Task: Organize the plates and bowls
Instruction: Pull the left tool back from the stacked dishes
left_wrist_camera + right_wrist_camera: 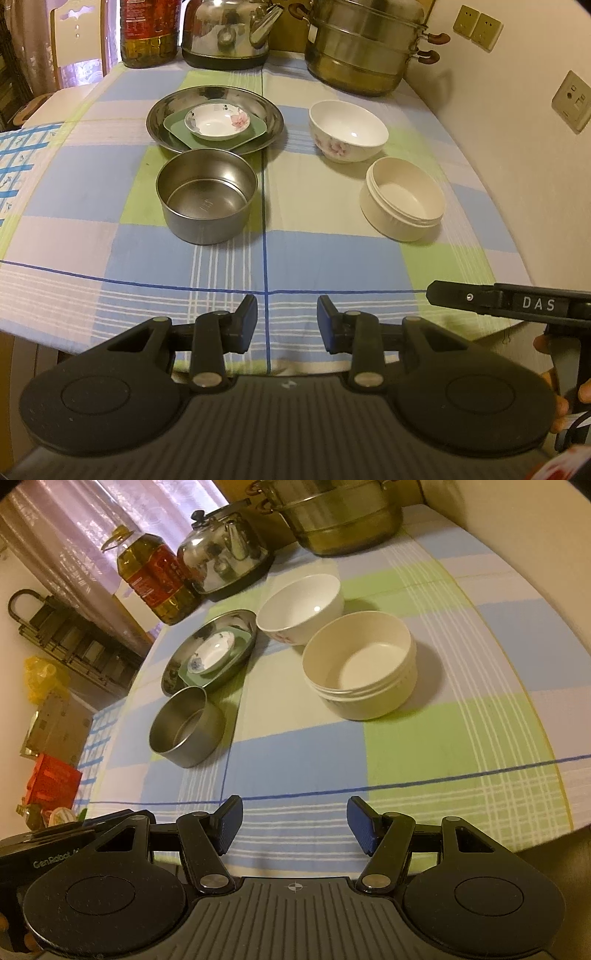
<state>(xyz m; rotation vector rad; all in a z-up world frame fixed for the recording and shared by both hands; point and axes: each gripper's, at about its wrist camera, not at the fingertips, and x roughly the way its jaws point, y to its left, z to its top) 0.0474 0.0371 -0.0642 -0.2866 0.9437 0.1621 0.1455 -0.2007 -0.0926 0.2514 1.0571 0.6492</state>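
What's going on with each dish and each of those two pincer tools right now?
Left gripper: open, empty.
Right gripper: open, empty.
Steel plate: holds a green square plate.
Green plate: holds the small saucer.
Small saucer: upright, empty.
Steel bowl: upright, empty.
Floral bowl: upright, empty.
Cream bowl: upright, empty.

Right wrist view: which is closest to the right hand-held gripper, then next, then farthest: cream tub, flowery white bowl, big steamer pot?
1. Cream tub, straight ahead, nearest the right hand-held gripper.
2. Flowery white bowl, just behind it.
3. Big steamer pot, at the table's far end.
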